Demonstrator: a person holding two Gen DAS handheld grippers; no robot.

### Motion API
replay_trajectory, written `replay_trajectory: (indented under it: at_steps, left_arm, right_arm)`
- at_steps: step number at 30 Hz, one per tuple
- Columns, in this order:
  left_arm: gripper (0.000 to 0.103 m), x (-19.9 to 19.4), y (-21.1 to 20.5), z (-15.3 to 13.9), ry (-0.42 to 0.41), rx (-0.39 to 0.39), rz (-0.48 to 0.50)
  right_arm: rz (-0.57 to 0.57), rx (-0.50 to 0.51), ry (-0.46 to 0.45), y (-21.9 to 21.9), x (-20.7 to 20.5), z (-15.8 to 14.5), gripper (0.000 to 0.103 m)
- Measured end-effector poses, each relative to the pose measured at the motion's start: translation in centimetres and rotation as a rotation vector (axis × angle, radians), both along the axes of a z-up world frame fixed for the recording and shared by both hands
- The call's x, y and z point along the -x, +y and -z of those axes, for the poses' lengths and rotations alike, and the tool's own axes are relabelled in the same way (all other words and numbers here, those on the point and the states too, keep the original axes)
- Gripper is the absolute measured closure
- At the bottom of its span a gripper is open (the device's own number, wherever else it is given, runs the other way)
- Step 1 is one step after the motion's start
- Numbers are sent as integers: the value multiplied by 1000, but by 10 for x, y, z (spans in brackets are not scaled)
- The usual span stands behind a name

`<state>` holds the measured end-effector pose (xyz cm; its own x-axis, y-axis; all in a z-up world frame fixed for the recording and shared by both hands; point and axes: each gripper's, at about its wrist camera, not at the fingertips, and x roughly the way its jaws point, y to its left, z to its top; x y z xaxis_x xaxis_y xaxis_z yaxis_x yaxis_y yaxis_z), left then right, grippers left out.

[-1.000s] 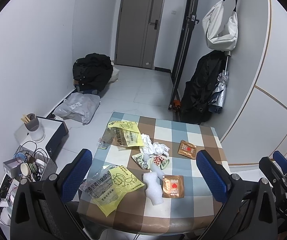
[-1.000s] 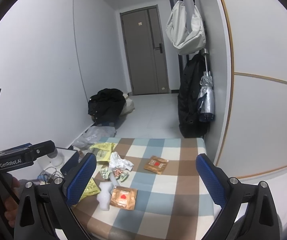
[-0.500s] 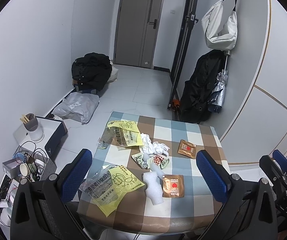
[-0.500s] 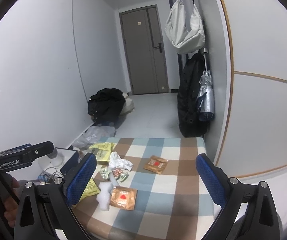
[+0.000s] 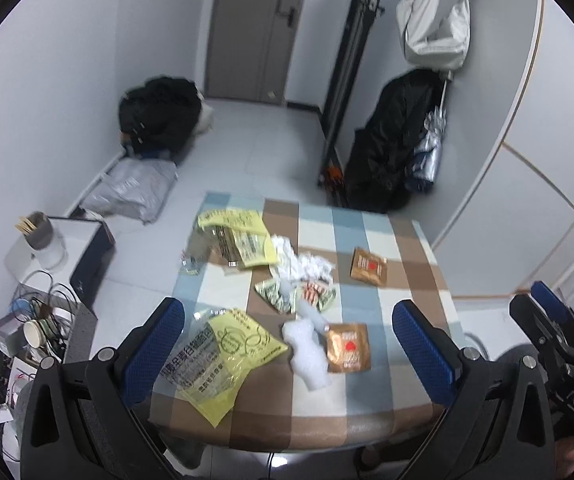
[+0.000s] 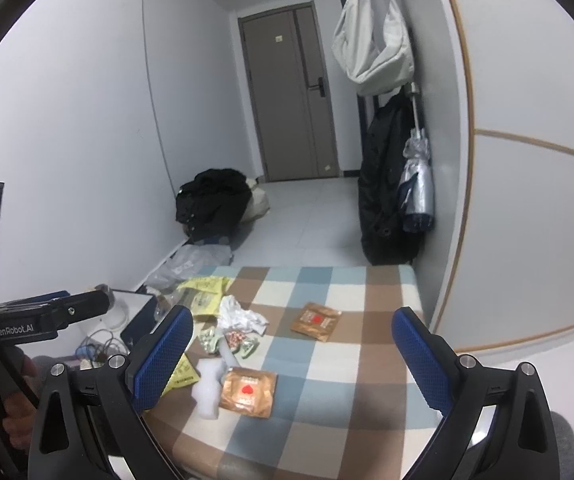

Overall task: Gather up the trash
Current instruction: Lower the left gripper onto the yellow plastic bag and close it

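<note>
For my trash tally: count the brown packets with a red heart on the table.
2. One brown packet lies near the front edge, beside the white foam piece. The other brown packet lies farther back, right of the crumpled tissue. More could hide under other wrappers.

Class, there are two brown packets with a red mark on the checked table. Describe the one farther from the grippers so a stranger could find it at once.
Start at the checked table and look to its far right part, toward the black coat by the wall. The brown packet lies there alone on the cloth, right of the crumpled white paper. Unlike its twin, it touches nothing, while the twin sits against a white foam piece.
</note>
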<state>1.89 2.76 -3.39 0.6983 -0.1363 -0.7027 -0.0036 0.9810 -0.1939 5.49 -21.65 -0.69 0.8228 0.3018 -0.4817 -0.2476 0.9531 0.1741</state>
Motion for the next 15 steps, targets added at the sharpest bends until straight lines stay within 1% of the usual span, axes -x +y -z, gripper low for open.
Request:
replay_trajectory:
  at_steps: [4,6,9,11,12,13,14,15]
  left_arm:
    - [1,-16,18,18,93,6,51]
    - [1,-23,24,27,133,-12,82]
    - [1,-34,27,44,208,-82,168]
    - [1,-38,27,57,242,-159,230]
    - [1,-38,28,60,261,-180,255]
    - [1,-41,27,67,288,-217,294]
    - [1,-43,28,71,299,-232,327]
    - [1,-45,28,73,313,-226,366]
  right_arm:
    - [-9,18,32,5,-6,11,2]
    - [-19,26,56,8,-11,19,2]
    - [-31,29,93,11,-17,31,2]
    - [-42,26,118,13,-21,39,2]
    - [-45,25,124,14,-23,42,2]
    - [-49,24,133,14,-25,47,2]
    - [-52,24,139,16,-26,50,2]
    - [-55,24,147,16,-28,54,2]
